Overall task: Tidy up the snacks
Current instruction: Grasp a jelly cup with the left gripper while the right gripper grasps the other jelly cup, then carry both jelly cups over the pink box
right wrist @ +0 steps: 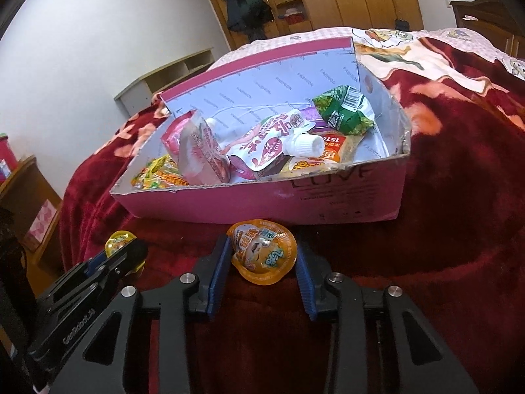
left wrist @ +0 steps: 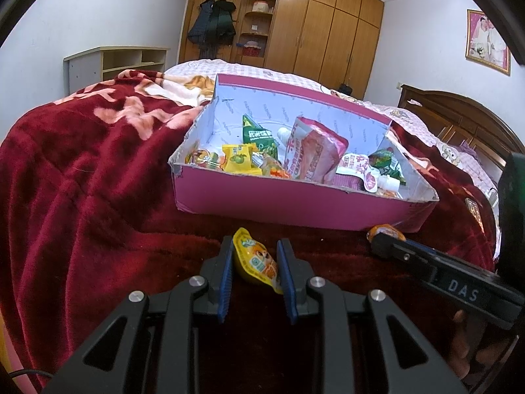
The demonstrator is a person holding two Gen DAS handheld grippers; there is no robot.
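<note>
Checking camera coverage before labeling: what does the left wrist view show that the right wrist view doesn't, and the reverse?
Left wrist only: a framed picture on the wall, and the yellow and green packets at the box's left end.

Right wrist only: a red container on a wooden stand at the left edge, and the print on the box's front.

Both: the pink box of snacks on the red blanket, the wardrobe, the left gripper shut on a yellow jelly cup, and the right gripper shut on an orange jelly cup.
</note>
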